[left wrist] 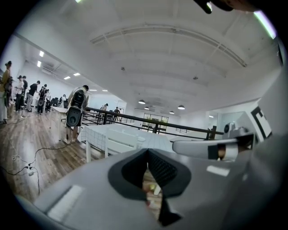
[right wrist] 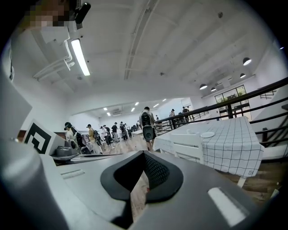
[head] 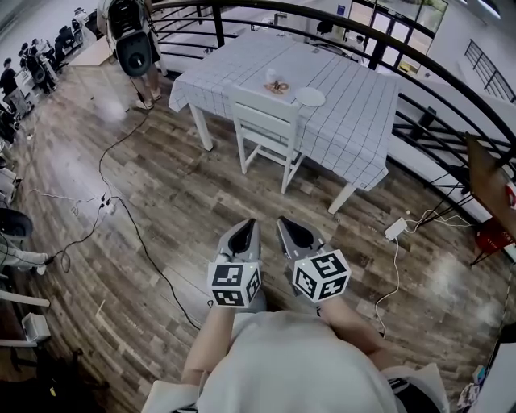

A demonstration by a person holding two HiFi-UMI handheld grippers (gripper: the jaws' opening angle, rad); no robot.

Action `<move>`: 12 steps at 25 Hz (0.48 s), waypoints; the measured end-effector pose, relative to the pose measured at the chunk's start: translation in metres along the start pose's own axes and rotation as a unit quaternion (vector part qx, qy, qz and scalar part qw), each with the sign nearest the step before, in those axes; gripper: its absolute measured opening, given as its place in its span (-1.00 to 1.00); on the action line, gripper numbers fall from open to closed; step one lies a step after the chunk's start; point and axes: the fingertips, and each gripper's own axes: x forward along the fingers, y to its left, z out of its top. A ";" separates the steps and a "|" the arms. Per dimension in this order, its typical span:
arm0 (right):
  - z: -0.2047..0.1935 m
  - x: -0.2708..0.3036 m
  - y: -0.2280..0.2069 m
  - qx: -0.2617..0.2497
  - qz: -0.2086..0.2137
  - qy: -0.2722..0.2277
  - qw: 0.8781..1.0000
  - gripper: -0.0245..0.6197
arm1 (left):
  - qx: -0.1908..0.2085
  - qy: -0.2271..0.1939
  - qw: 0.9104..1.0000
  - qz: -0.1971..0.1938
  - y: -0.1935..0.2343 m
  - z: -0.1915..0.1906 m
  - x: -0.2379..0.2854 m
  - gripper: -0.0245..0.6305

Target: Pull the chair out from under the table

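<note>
We hold the left gripper (head: 244, 232) and right gripper (head: 292, 232) pressed together, empty. Well ahead, the chair (head: 267, 129) sits tucked under the table (head: 355, 121); rigid, probably light. We'd grasp its top rail.

Plank floor (head: 185, 202): dark wood, running below and ahead of the jaws, with black cables (head: 103, 202) trailing to their left and a white power strip (head: 395, 229) lying to their right. Railing (head: 451, 89): black metal, curving far ahead of the jaws and round to the right, with windows (head: 395, 24) beyond it. Ceiling (left wrist: 171, 58): white and vaulted above the jaws, with a strip light (right wrist: 81, 56) and round lamps (right wrist: 246, 60); walls (left wrist: 198, 117) white.
</note>
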 end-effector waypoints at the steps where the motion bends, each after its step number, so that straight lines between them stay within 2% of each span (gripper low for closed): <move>1: 0.001 0.006 -0.001 0.001 -0.002 0.000 1.000 -0.93 | 0.001 0.001 1.000 -0.002 0.005 0.001 0.005 -0.89; 12: 0.021 0.086 -0.006 0.001 -0.028 0.003 1.000 -0.93 | 0.002 0.002 1.000 -0.030 0.070 0.031 0.054 -0.89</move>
